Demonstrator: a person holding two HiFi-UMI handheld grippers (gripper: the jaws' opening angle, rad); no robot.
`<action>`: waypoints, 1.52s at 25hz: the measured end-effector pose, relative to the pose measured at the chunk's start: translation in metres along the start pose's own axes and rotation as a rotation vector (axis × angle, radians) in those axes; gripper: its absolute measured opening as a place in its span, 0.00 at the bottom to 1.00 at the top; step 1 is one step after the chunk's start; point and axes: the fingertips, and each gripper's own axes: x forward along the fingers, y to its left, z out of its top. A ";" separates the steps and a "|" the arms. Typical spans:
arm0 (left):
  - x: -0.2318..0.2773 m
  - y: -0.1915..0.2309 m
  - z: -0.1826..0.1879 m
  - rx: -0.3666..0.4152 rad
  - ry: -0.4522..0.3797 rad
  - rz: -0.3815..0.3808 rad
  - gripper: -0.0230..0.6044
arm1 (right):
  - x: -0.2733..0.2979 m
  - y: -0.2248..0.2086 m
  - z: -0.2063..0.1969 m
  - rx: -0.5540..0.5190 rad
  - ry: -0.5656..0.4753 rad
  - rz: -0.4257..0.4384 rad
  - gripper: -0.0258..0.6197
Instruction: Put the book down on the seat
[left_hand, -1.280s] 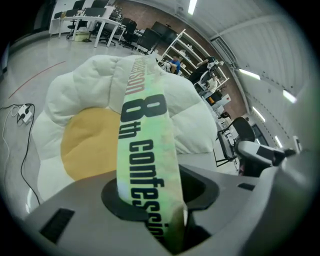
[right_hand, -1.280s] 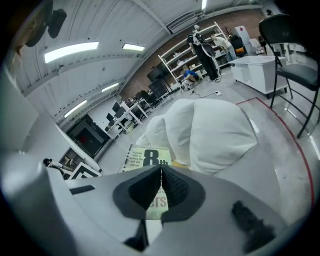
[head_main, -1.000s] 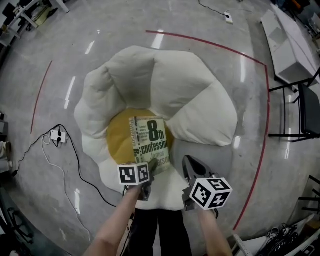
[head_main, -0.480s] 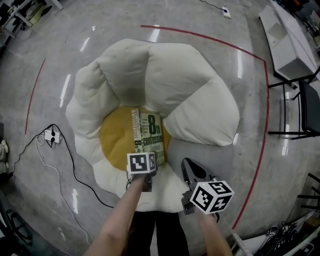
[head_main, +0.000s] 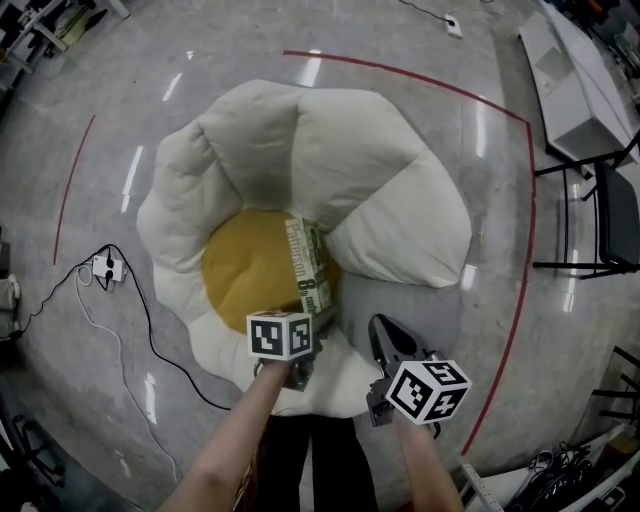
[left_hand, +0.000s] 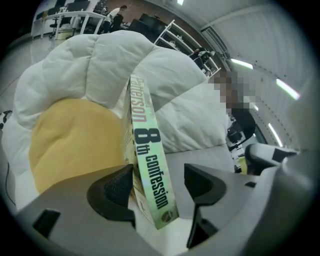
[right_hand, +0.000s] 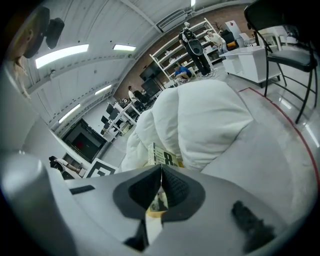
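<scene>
The book (head_main: 308, 265), pale green with "8th confession" on its spine, stands on edge at the right side of the seat's yellow centre (head_main: 245, 270), leaning toward a white petal cushion (head_main: 400, 235). My left gripper (head_main: 318, 318) is at its near end. In the left gripper view the book (left_hand: 149, 165) is between the jaws of the left gripper (left_hand: 159, 177), which have just been opening: it rests by the left pad, and a gap shows to the right pad. My right gripper (head_main: 380, 328) hovers to the right, shut and empty (right_hand: 161, 185); the book (right_hand: 161, 156) shows beyond it.
The flower-shaped beanbag seat (head_main: 330, 150) lies on a grey polished floor. A power strip with cables (head_main: 105, 267) lies to the left. A red floor line (head_main: 520, 300) curves round the right. A black chair (head_main: 615, 215) and white cabinet (head_main: 575, 90) stand far right.
The book has turned from lying cover-up to standing on edge with the spine showing. The left gripper shifted right with it and its jaws opened. The right gripper stayed put.
</scene>
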 end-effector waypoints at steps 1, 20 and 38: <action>0.000 -0.012 0.001 0.005 0.006 -0.037 0.53 | -0.003 -0.001 0.003 0.006 -0.008 -0.004 0.06; -0.013 -0.049 0.003 0.020 -0.003 -0.102 0.30 | -0.025 0.008 0.004 0.036 -0.045 0.004 0.06; -0.144 -0.098 0.014 0.139 -0.075 -0.034 0.05 | -0.080 0.087 0.034 0.052 -0.086 0.104 0.06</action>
